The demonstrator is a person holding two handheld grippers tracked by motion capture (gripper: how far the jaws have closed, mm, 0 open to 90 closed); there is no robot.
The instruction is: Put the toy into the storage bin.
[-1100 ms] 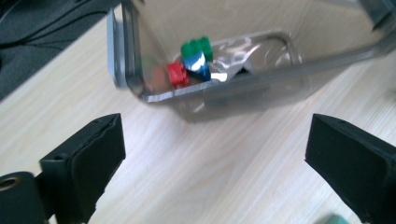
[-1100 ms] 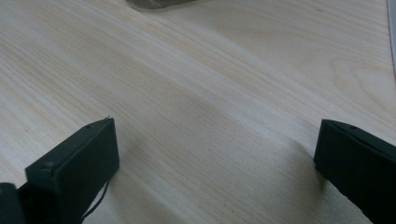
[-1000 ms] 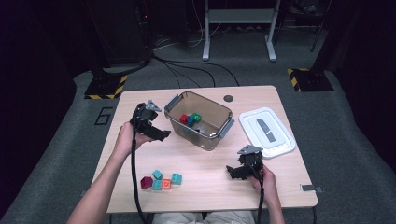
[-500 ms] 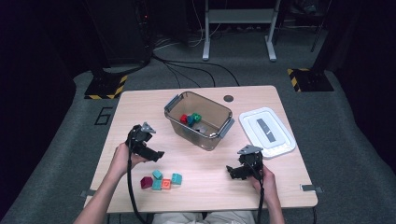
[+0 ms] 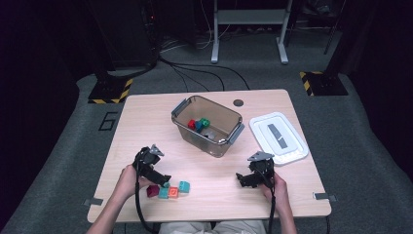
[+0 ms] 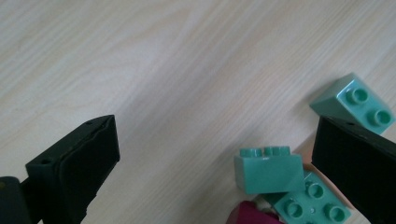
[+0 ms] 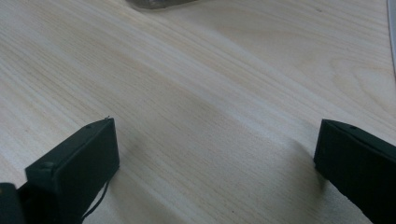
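Since a second ago the left claw (image 5: 163,183) has swung away from the near-left corner of the bin (image 5: 207,124) and come down at the cluster of bricks (image 5: 169,189) near the front edge of the worktop (image 5: 146,122); half a second ago it was partway there, and now it is right over them, while the right claw (image 5: 242,179) has not shifted. The bricks lie loose and close together on the wood: a dark red one (image 5: 153,190) at the left, a teal one (image 6: 267,168) lying across an orange one (image 5: 173,192), and another teal one (image 6: 354,98) at the far side of the group. In the left gripper view the jaws stand wide apart and released, one on bare wood and the other right by the bricks, so nothing is grasped yet. The bin sits mid-worktop with its lid (image 5: 278,136) off and lying to its right; a red, a green and what may be a blue brick already sit inside. I judge the sorting to be partly done, with about four bricks left to carry over. The right claw rests low on the worktop near the lid, jaws spread and empty over plain wood.
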